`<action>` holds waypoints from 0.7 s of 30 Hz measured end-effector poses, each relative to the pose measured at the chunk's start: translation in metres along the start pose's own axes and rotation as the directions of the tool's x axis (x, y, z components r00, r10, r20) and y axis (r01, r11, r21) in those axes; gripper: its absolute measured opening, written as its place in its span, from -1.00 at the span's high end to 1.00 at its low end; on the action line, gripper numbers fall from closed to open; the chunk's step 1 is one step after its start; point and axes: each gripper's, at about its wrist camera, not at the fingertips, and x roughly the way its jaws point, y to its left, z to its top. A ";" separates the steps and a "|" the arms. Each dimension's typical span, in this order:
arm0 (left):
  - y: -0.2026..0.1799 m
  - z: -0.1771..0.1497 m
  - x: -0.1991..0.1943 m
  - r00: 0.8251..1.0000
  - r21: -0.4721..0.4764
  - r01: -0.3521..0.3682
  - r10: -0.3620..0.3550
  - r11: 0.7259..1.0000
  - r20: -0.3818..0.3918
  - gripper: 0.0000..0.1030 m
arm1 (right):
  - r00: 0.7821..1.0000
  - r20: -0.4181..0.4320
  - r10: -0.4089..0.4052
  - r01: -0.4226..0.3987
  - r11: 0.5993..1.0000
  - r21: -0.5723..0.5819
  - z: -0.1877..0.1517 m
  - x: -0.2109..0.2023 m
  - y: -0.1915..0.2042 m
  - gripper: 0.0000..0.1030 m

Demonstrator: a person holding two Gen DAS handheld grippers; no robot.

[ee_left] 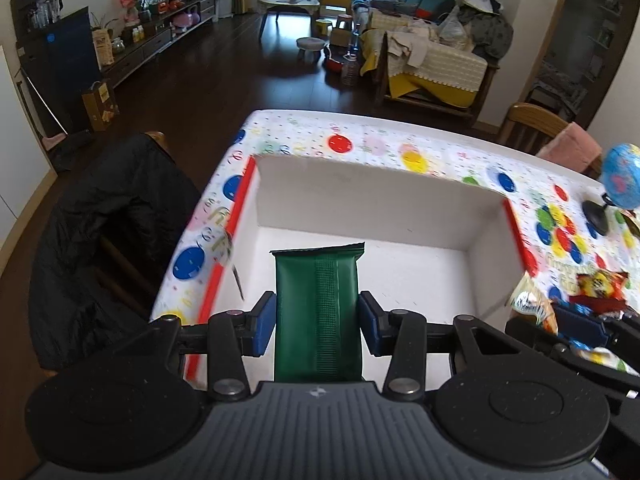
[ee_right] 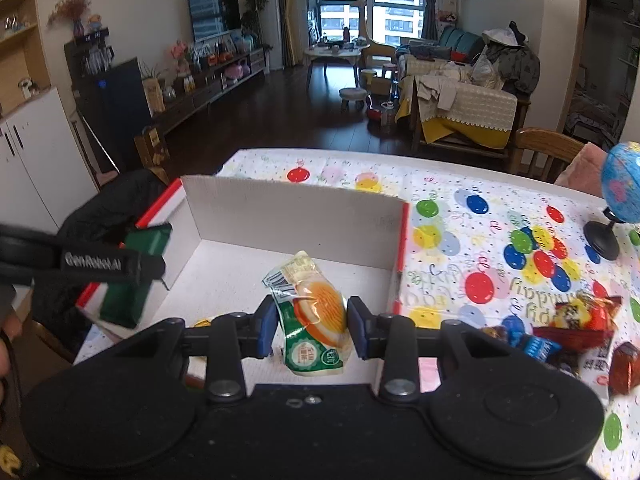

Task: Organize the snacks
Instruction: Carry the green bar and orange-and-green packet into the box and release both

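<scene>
At centre frame, both grippers hang over the white cardboard box (ee_left: 368, 200): left gripper (ee_left: 318, 322) clamps the dark green foil packet (ee_left: 318, 312) lengthwise forward, right gripper (ee_right: 308, 330) clamps the orange-and-green wrapped snack (ee_right: 316, 316).

Two wrist fisheyes, both looking forward over the table

The left view sits close above the white box (ee_left: 376, 200), facing the living room; the right view looks from slightly farther right, sharing that box (ee_right: 296, 220), the balloon tablecloth (ee_right: 500, 216) and globe (ee_right: 622, 184).
</scene>
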 end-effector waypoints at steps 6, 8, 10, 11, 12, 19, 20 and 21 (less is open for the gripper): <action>0.005 0.020 0.032 1.000 0.033 -0.002 0.002 0.999 -0.027 0.16 | 0.999 -0.042 -0.011 0.009 0.999 -0.033 0.007 0.039 0.007 0.31; 0.003 0.022 0.043 0.999 0.056 0.002 0.000 0.998 -0.042 0.16 | 0.998 -0.065 -0.010 0.008 0.999 -0.033 0.009 0.052 0.007 0.31; 0.001 0.024 0.053 0.998 0.073 0.006 -0.002 0.997 -0.057 0.16 | 0.996 -0.089 -0.006 0.003 0.999 -0.039 0.010 0.063 0.007 0.31; 0.000 0.025 0.059 0.998 0.081 0.009 -0.003 0.997 -0.067 0.16 | 0.995 -0.097 -0.006 0.002 0.999 -0.040 0.010 0.068 0.007 0.31; -0.001 0.025 0.064 0.997 0.088 0.008 -0.001 0.996 -0.076 0.16 | 0.994 -0.107 -0.006 0.002 0.999 -0.043 0.010 0.074 0.008 0.31; -0.010 0.024 0.091 0.990 0.130 0.007 0.011 0.992 -0.141 0.16 | 0.985 -0.171 -0.025 0.013 0.998 -0.067 0.007 0.097 0.010 0.31; -0.011 0.023 0.094 0.989 0.133 0.010 0.009 0.991 -0.148 0.16 | 0.984 -0.178 -0.026 0.013 0.997 -0.070 0.007 0.099 0.010 0.31; -0.012 0.023 0.096 0.988 0.137 0.014 0.007 0.991 -0.154 0.16 | 0.983 -0.185 -0.025 0.012 0.997 -0.072 0.006 0.101 0.011 0.31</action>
